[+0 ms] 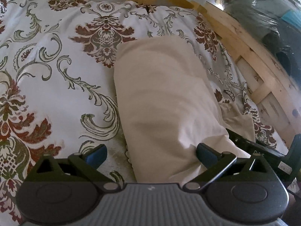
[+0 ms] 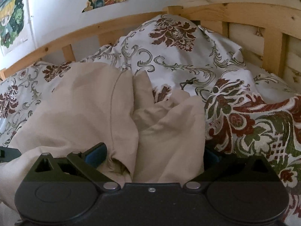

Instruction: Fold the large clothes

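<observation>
A beige garment lies on a floral bedspread, folded into a long strip running away from me in the left wrist view. My left gripper stands open over its near end, the cloth lying loose between the blue-padded fingers. In the right wrist view the same beige garment is bunched in soft folds. My right gripper is open wide above it, with its right finger partly hidden behind a fold. The pads press on nothing.
A wooden bed frame runs along the right of the left wrist view, with the other gripper's black body beside it. A wooden headboard and a wall with posters rise behind the rumpled bedspread.
</observation>
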`<state>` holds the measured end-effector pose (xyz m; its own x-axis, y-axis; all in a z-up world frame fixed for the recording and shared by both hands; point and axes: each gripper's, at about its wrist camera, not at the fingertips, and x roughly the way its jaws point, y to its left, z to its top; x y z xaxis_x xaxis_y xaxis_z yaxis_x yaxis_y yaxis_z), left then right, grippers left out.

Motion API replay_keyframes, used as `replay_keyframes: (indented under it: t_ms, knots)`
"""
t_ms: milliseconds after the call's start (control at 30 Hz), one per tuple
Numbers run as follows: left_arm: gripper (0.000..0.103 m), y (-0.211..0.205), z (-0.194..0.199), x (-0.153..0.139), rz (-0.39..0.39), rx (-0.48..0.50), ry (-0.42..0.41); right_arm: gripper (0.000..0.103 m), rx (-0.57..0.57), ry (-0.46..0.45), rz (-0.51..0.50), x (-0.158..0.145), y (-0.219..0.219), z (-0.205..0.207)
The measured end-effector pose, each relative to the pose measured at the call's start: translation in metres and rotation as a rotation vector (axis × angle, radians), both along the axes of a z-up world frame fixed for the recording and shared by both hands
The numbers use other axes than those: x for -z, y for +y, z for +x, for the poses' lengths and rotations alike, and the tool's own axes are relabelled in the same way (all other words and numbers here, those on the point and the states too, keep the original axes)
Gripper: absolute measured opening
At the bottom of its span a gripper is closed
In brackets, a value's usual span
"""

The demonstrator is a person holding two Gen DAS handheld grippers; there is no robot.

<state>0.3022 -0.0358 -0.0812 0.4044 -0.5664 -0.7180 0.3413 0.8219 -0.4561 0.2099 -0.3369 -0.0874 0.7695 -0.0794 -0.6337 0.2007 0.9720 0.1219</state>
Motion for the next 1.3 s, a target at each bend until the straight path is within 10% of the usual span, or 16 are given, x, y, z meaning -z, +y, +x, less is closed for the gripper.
replay_keyframes:
  t_ms: [667, 1300]
  knots:
    - [0.103, 0.018, -0.006, 0.024, -0.123, -0.093, 0.078, 0.102, 0.025, -0.008, -0.046, 0.005, 0.007, 0.001]
    - [0.103, 0.010, -0.013, 0.020, -0.072, -0.108, 0.034, 0.102, 0.026, -0.004, -0.052, 0.008, 0.008, 0.002]
